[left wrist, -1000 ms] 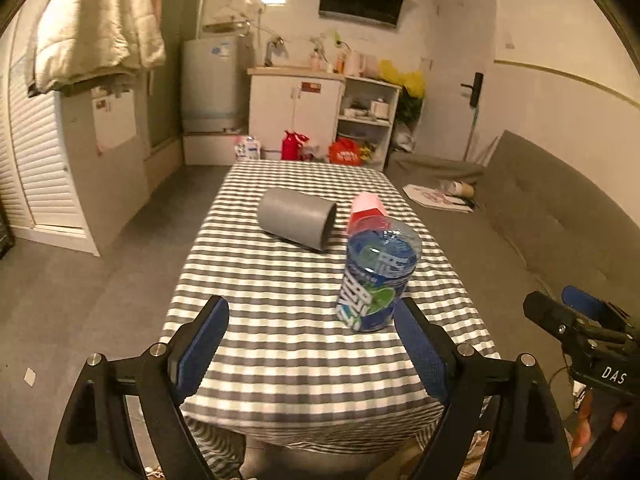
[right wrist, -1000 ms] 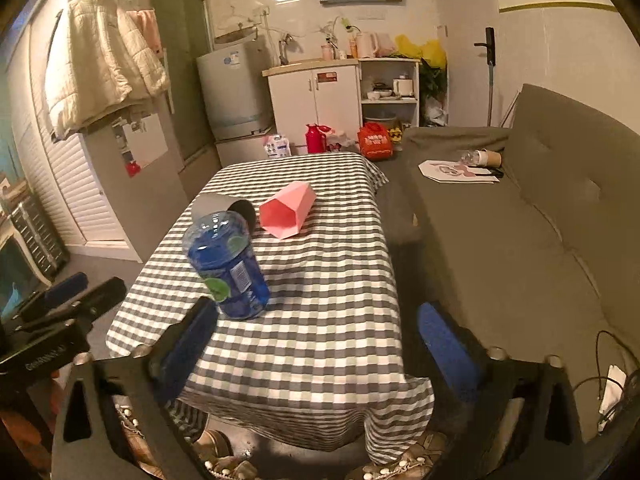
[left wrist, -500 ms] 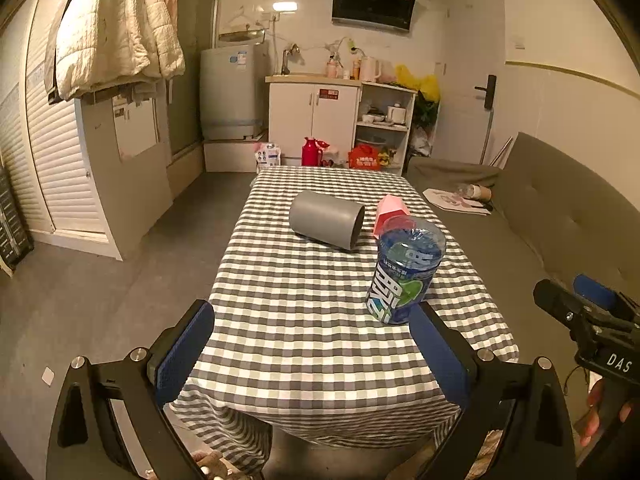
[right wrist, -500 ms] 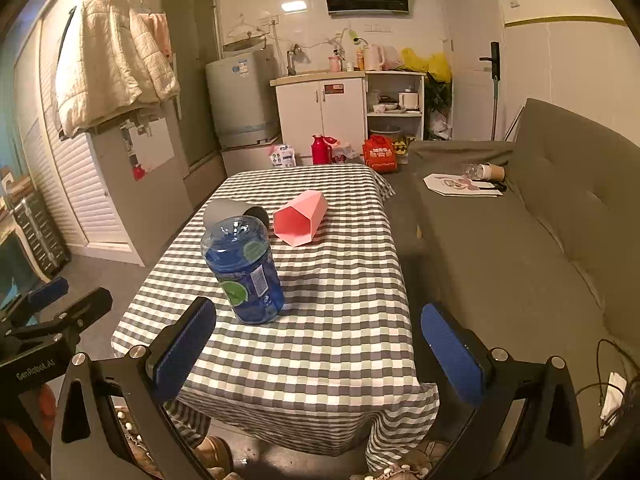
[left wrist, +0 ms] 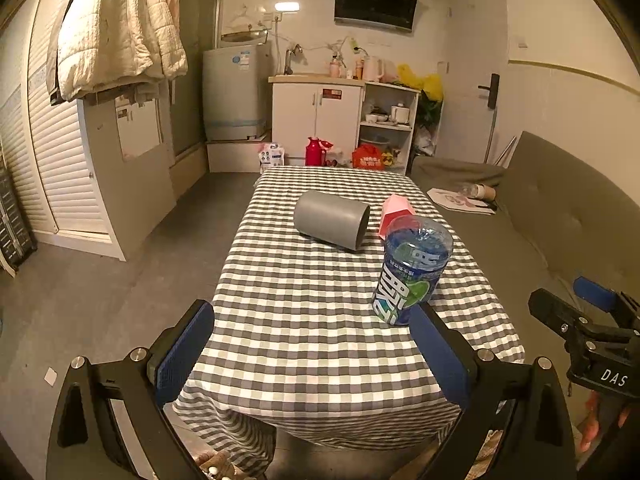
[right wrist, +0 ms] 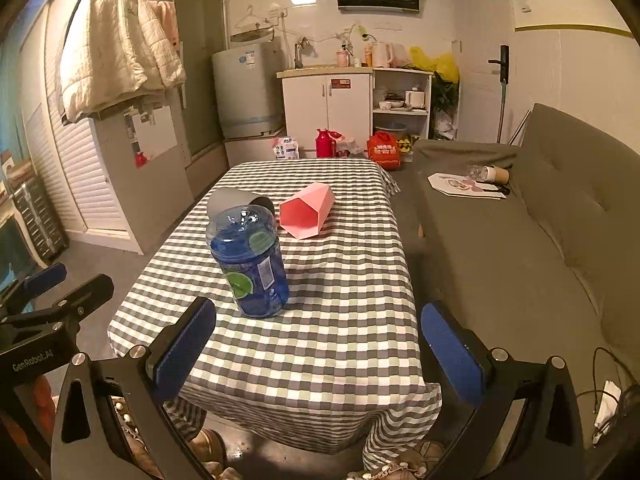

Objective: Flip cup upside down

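A grey cup (left wrist: 332, 219) lies on its side on the checked tablecloth (left wrist: 304, 320), its mouth facing right. In the right wrist view the grey cup (right wrist: 230, 200) is partly hidden behind a blue transparent cup (right wrist: 250, 262) that stands mouth down. That blue cup (left wrist: 412, 270) has a label on its wall. A pink faceted cup (right wrist: 308, 210) lies on its side, mouth toward me; the pink cup (left wrist: 394, 212) is half hidden in the left wrist view. My left gripper (left wrist: 312, 350) and right gripper (right wrist: 318, 350) hang open at the table's near edge, holding nothing.
A grey sofa (right wrist: 540, 240) runs along the table's right side, with papers and a bottle (right wrist: 490, 174) on it. Beyond the table stand a white cabinet (left wrist: 320, 120), a washing machine (left wrist: 234, 92) and red items on the floor (left wrist: 316, 150). A white jacket (left wrist: 112, 28) hangs at left.
Both grippers have pulled back and risen from the table, so the cups look smaller and farther. The cups have not moved. Both grippers stay open.
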Motion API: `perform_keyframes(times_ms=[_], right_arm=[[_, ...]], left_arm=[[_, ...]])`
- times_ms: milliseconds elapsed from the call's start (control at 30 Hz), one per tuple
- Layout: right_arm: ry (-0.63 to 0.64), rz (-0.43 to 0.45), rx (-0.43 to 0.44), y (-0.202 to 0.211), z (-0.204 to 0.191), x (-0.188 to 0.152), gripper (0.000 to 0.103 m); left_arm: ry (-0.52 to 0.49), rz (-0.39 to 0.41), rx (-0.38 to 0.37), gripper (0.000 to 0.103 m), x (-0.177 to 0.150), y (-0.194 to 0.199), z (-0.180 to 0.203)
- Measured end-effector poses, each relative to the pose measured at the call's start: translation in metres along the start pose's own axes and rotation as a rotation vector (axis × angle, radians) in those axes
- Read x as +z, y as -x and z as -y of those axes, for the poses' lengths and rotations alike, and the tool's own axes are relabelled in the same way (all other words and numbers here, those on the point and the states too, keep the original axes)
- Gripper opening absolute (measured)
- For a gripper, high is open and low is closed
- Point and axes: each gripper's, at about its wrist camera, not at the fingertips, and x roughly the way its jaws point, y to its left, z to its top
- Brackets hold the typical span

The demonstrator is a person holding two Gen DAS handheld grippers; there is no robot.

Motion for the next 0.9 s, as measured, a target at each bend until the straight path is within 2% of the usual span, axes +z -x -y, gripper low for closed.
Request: perform_keyframes(times_ms=[900], right_arm=[[0.031, -0.008, -0.017, -0.0029, -0.0093, -0.0006, 0.103]], left_arm=[[-0.009, 0.007, 0.029, 0.101, -0.0019, 0.0008, -0.0041]])
